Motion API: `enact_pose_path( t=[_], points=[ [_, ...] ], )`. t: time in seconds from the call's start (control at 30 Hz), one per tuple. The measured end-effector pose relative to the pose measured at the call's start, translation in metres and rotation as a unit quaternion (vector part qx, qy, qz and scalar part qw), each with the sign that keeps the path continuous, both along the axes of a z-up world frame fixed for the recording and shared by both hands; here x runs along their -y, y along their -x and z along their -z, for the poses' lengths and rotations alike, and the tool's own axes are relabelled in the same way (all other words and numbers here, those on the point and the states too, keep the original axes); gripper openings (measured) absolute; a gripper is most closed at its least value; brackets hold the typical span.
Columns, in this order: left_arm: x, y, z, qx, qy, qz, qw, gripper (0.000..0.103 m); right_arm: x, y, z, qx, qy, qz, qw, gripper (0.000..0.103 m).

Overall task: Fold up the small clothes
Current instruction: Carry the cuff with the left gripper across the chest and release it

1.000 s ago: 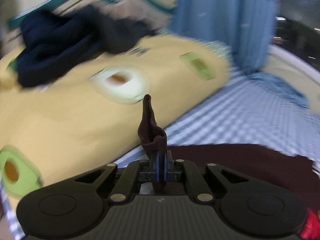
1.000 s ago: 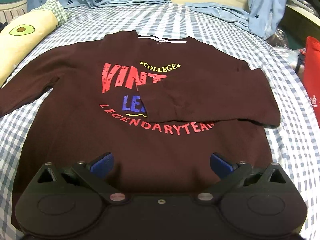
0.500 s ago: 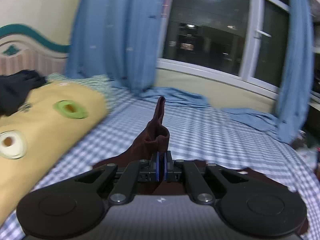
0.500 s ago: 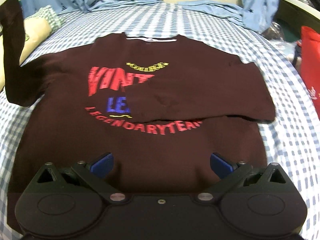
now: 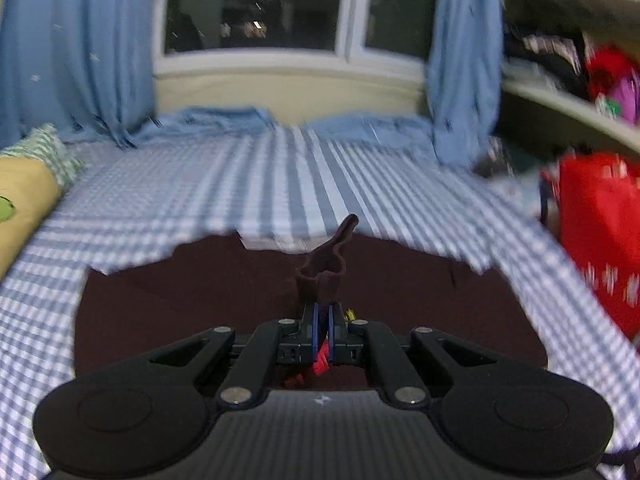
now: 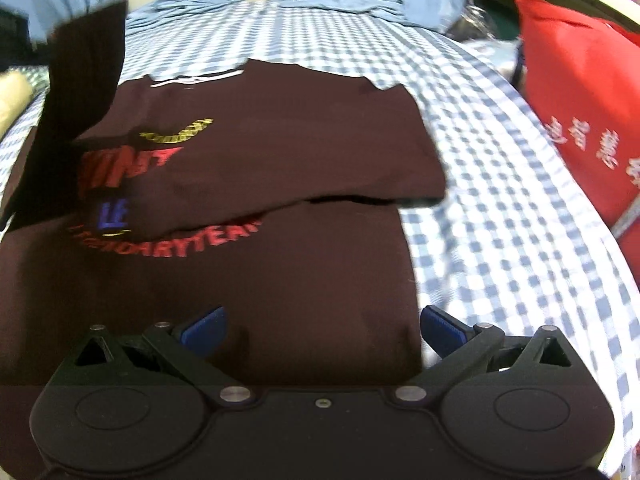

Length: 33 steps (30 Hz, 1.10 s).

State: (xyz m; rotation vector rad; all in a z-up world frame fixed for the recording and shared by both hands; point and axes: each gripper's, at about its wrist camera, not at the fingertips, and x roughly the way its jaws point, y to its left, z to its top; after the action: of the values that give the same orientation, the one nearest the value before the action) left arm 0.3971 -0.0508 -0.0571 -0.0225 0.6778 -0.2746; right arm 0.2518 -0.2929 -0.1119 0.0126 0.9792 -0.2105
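My left gripper (image 5: 321, 316) pinching the maroon sleeve cuff (image 5: 325, 268) between pressed-together fingers, cuff lifted over the dark maroon shirt (image 6: 256, 240), my right gripper (image 6: 322, 330) with fingers spread wide and empty above the hem, shirt flat on the blue checked bedsheet (image 6: 500, 208), opposite sleeve folded across its chest, red bag (image 6: 580, 100) at right.

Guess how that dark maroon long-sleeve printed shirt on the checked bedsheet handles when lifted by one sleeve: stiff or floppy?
Likely floppy: the dark maroon long-sleeve printed shirt lies flat, and its lifted sleeve hangs limp in the right wrist view. The cuff bunches above the shut left gripper, so the fabric probably crumples easily. Its body may drag along the blue-and-white checked bedsheet rather than lift cleanly.
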Motion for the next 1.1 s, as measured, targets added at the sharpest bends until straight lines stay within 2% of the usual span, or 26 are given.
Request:
enact_pose_path(
  t=[0.1,0.23,0.37,0.5,0.53,0.57,0.6,0.67,0.73,0.8,0.87,0.93,1.1],
  points=[
    [0.020,0.002,0.022,-0.034,-0.008,0.012,0.9993,0.003,0.016,0.004,0.003,-0.006,-0.001,0.014,1.000,0.102],
    [0.019,0.004,0.047,-0.065,-0.011,0.021,0.9976,0.003,0.030,0.008,0.008,-0.014,-0.004,0.029,0.999,0.102],
    [0.024,0.006,0.063,-0.089,-0.021,0.037,0.9952,0.003,0.034,0.008,0.013,-0.021,-0.008,0.032,0.999,0.102],
    [0.023,-0.003,0.074,-0.135,-0.016,0.049,0.9895,0.006,0.032,0.005,0.015,-0.023,-0.011,0.027,0.999,0.102],
    [0.021,-0.004,0.075,-0.146,-0.009,0.048,0.9881,0.010,0.031,0.004,0.015,-0.023,-0.011,0.024,0.999,0.102],
    [0.018,-0.005,0.076,-0.156,0.002,0.049,0.9865,0.021,0.030,0.003,0.015,-0.023,-0.012,0.022,0.999,0.102],
    [0.014,-0.005,0.077,-0.165,0.014,0.050,0.9849,0.028,0.028,0.003,0.015,-0.023,-0.012,0.021,0.999,0.102],
    [0.005,-0.003,0.075,-0.169,0.030,0.044,0.9841,0.057,0.026,0.001,0.014,-0.023,-0.013,0.018,0.999,0.102],
    [-0.004,0.000,0.070,-0.162,0.034,0.037,0.9854,0.067,0.023,-0.001,0.015,-0.023,-0.014,0.015,1.000,0.102],
    [-0.016,0.004,0.065,-0.159,0.037,0.030,0.9861,0.073,0.018,-0.006,0.016,-0.024,-0.015,0.010,1.000,0.102],
    [-0.033,0.006,0.062,-0.158,0.041,0.012,0.9866,0.084,0.011,-0.011,0.017,-0.024,-0.015,0.002,1.000,0.102],
    [-0.053,0.008,0.060,-0.156,0.043,-0.017,0.9867,0.092,0.001,-0.017,0.018,-0.024,-0.016,-0.010,1.000,0.102],
    [-0.125,0.011,0.067,-0.161,0.041,-0.106,0.9803,0.100,-0.033,-0.035,0.017,-0.010,-0.017,-0.050,0.999,0.102]
  ],
)
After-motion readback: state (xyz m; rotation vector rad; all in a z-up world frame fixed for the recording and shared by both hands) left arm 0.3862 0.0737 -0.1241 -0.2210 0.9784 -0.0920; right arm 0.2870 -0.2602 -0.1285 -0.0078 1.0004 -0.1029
